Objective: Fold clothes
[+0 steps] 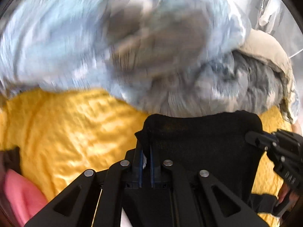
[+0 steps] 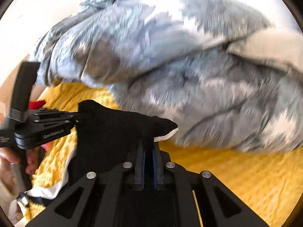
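A black garment (image 1: 200, 141) with a white inner edge (image 2: 166, 135) hangs stretched between my two grippers above a yellow bedspread (image 1: 72, 128). My left gripper (image 1: 145, 151) is shut on one top corner of it. My right gripper (image 2: 148, 147) is shut on the other corner. The right gripper also shows in the left wrist view (image 1: 265, 141), and the left gripper shows in the right wrist view (image 2: 73, 120). The garment (image 2: 113, 132) hangs down between them.
A crumpled blue-grey quilt (image 1: 132, 47) fills the far side of the bed, also in the right wrist view (image 2: 189, 75). A beige cloth (image 1: 265, 45) lies on it. A pink item (image 1: 20, 194) sits at the lower left. The yellow bedspread (image 2: 236, 174) lies below.
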### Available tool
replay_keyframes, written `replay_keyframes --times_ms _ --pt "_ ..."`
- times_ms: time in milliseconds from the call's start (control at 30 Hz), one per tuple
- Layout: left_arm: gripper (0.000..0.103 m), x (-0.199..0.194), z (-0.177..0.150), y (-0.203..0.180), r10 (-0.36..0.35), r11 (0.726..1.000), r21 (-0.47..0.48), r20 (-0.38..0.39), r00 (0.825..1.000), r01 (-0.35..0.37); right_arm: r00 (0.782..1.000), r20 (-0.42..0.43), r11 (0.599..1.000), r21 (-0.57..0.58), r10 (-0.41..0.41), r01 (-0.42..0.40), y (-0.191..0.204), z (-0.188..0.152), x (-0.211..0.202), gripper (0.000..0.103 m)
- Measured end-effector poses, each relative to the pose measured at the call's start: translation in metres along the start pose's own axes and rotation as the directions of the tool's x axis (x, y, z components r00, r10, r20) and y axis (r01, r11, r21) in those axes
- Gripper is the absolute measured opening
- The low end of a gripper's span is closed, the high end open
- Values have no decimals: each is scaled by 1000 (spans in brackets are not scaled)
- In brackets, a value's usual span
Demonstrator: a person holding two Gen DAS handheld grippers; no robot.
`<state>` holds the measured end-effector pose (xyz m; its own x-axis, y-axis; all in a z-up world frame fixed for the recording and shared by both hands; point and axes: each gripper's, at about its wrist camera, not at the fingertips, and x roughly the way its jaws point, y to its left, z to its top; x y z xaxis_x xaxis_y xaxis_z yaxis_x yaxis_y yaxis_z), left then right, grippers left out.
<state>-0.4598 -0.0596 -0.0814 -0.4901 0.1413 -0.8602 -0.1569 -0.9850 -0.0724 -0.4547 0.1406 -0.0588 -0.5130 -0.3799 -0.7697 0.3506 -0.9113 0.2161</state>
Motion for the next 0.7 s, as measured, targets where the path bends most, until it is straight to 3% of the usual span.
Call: replay_keyframes --times_ms 167,267,333,533,700 --pt "6 -43 46 -26 71 997 -21 124 990 -68 984 141 994 46 -105 100 11 47 -23 6" --pt "6 -77 64 -39 71 997 -10 235 969 -71 971 225 996 30 -83 78 18 56 -50 6" --pt "6 -93 57 -42 39 999 22 276 960 -47 958 280 998 19 -67 64 22 62 -67 6" --pt "6 -90 3 -22 -80 996 48 226 971 71 979 201 999 36 6 -13 13 13 -71 6" --pt "6 -103 -59 -26 -154 987 79 194 969 141 984 150 995 22 93 -98 34 -45 -90 6"
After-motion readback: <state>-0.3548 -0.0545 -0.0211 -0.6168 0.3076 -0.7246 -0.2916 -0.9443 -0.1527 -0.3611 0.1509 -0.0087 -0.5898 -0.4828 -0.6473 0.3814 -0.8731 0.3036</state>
